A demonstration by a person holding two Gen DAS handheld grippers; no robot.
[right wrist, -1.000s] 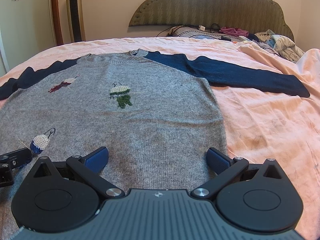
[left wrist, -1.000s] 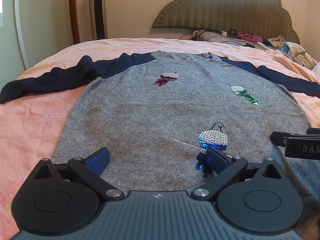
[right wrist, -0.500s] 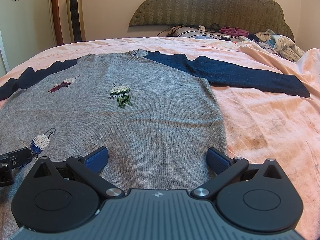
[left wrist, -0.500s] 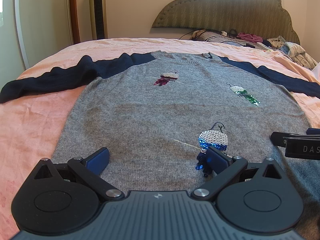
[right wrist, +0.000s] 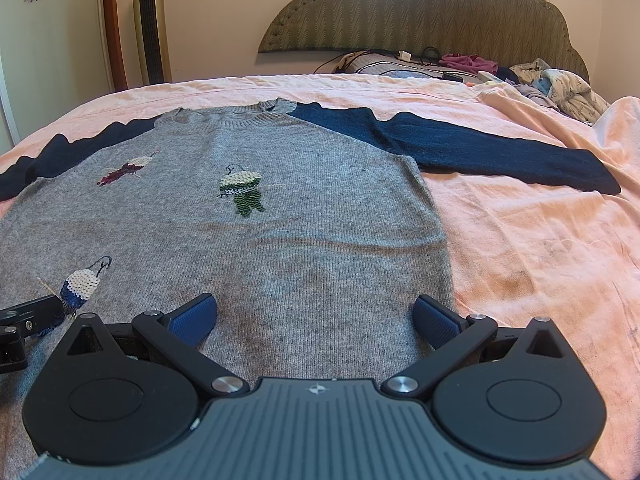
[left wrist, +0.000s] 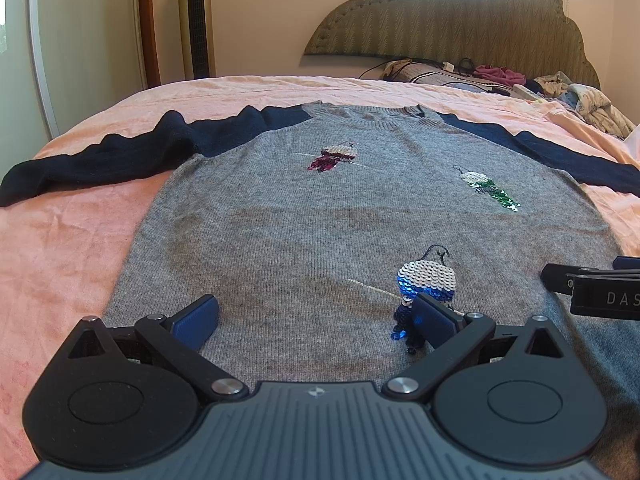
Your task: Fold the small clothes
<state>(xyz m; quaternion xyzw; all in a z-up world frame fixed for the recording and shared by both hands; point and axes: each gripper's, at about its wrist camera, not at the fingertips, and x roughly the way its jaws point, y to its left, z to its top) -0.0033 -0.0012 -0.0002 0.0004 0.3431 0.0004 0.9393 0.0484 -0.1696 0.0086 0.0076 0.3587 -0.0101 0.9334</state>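
Grey knit: the sweater (left wrist: 320, 224) lay flat, face up, on the pink bedsheet (right wrist: 540, 248), navy sleeves spread.
Your grip: left gripper (left wrist: 316, 316) and right gripper (right wrist: 316, 316) gaped wide over the hem, holding nothing.
Best approach: you needed to pinch both hem corners evenly.
Obstacles: sequin patches (left wrist: 428, 280) might snag; clothes pile (right wrist: 560, 84) sat well clear.

**Two low wrist views up the bed**

Each camera sits just behind its own spread fingers, close above the sweater's (left wrist: 360, 220) hem, facing the headboard (right wrist: 420, 12). The left gripper (left wrist: 316, 316) looks over the sweater's left half, the right gripper (right wrist: 316, 316) over its right half. Both share the grey front, the sequin figures and the headboard; each catches the other tool at its edge.
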